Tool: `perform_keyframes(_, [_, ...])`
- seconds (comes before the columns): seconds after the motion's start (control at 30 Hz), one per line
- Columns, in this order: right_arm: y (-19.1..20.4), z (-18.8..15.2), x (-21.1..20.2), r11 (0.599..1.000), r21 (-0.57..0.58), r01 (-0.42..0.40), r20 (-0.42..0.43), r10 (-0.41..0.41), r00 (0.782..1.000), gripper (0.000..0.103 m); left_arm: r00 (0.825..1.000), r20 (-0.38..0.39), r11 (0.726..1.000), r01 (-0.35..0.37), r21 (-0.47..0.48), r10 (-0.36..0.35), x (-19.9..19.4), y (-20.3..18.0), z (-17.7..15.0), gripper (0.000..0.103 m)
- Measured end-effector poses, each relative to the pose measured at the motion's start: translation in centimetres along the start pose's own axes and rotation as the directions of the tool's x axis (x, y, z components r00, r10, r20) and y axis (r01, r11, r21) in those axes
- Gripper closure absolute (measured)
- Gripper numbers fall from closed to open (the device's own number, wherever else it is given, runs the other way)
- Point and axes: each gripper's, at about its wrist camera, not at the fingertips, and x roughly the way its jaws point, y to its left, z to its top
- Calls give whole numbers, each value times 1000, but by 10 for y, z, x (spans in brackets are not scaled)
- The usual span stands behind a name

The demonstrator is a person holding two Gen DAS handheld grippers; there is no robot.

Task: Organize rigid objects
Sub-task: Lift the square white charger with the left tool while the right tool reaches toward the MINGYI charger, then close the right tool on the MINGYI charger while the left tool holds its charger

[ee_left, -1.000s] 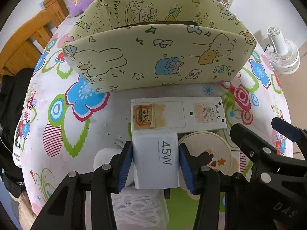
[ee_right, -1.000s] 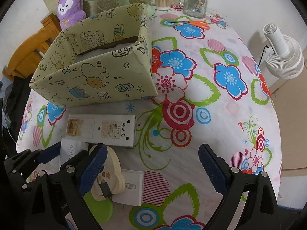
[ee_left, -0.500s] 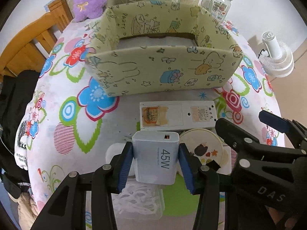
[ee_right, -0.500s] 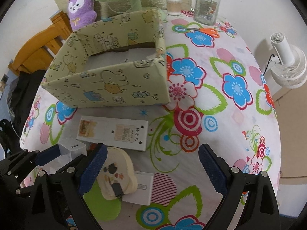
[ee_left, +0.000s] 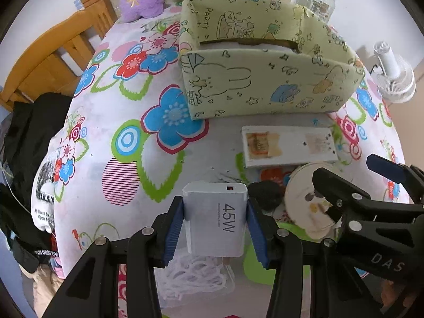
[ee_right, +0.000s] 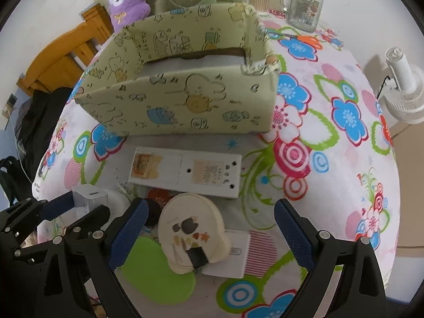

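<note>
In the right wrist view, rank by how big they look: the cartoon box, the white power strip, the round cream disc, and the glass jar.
1. Cartoon box
2. White power strip
3. Round cream disc, though it lies nearer the camera, so these two are unsure
4. Glass jar, farthest away

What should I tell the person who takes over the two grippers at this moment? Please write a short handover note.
Left gripper: shut on the 45W charger, held above the table.
Right gripper: open, holding nothing, over the round cream case.
The patterned box stands behind the white power strip; nothing can be seen inside it.
On the table: strip, cream case, small white adapter.
Left to do: probably put the charger in the box, then the rest.
</note>
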Motion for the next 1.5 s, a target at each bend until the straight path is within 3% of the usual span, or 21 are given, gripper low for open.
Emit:
perform_keyframes(0.27, [10,-6,16,1000,20,20,-41,-19,999,5,1000,8,997,15,71,-16,5,6,-5,55])
perform_keyframes(0.6, [17,-7,35,995,59,81,-83,-76,994,8,998,51,985,-29,167,21,13,0,-1,53])
perform_keyframes(0.7, [21,-6,38,994,70,84,-80,-78,994,20,999,49,986,-16,168,8,16,2,4,53])
perform_keyframes(0.83, [28,-3,39,995,72,73,-82,-67,994,47,999,41,987,-1,160,-5,18,6,8,53])
perform_keyframes(1.03, [30,5,30,998,21,67,-63,-66,996,65,998,1,996,59,73,-59,24,18,25,53])
perform_keyframes(1.17, [26,9,16,999,11,37,-47,-37,998,83,998,-9,994,68,84,-68,24,11,28,54])
perform_keyframes(1.3, [20,13,12,1000,17,0,-50,1,999,87,996,-21,990,92,103,-90,22,0,29,54])
perform_keyframes(1.5, [7,9,9,1000,25,15,-39,-14,999,87,996,-24,991,88,103,-86,17,-5,25,54])
